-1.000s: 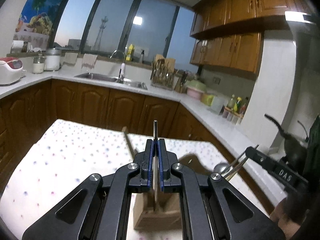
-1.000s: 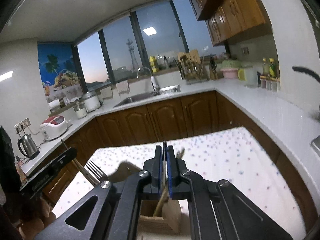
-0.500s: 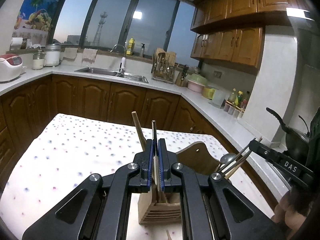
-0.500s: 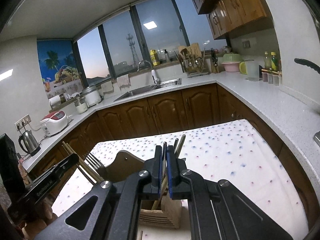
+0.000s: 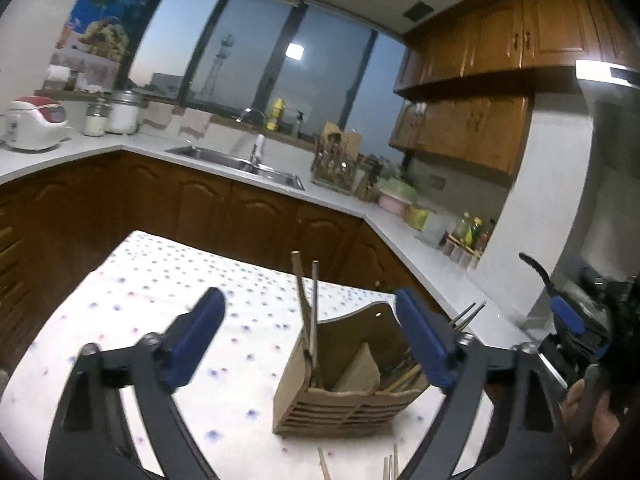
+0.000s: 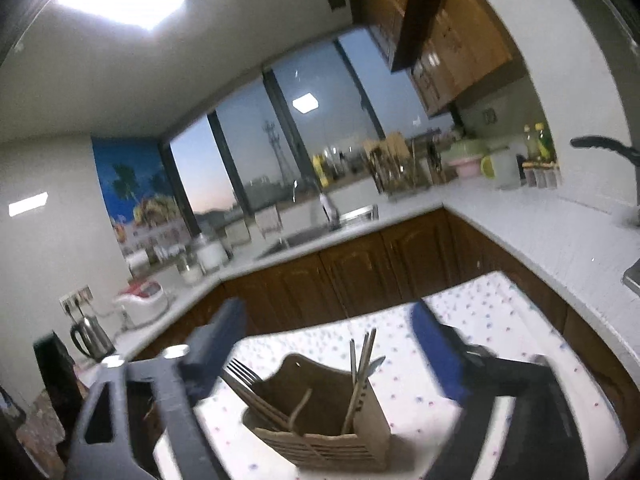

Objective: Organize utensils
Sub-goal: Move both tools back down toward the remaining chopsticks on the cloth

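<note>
So on the far left of the left wrist view, a white-and-red rice cooker (image 5: 34, 122) sat on the pale L-shaped kitchen counter (image 5: 392, 236), with a steel sink (image 5: 240, 166) further along under the big window. Closer in, the worktop covered in a white cloth with little coloured dots (image 5: 168, 280) carried the slatted wooden utensil caddy with a curved back panel (image 5: 344, 396), which stood upright roughly in the middle of the cloth. The left hand-held gripper (image 5: 316, 344) had its blue-padded jaws spread wide, having just been opening, with nothing pinched between them; the caddy simply showed through the gap. A wooden-handled utensil (image 5: 298, 284) and a thin metal one (image 5: 315, 292) leaned up out of the caddy's left compartment, and some chopsticks (image 5: 404, 376) lay tilted in its right side. A few loose wooden chopsticks (image 5: 390, 466) lay on the cloth just in front of the caddy. At the right edge you could see the other gripper, blurry, with a person's fingers (image 5: 580, 404) wrapped round it. In the right wrist view, an electric steel kettle (image 6: 90, 338) stood at far left on the counter, then the right hand-held gripper (image 6: 328, 352) with its jaws likewise wide apart and freshly opened, empty. Between them sat the same caddy (image 6: 320, 428), a metal fork (image 6: 240, 372) sticking out of its left side and a bundle of handles (image 6: 362, 360) rising from its right compartment. Pretty motion-blurred overall.
</note>
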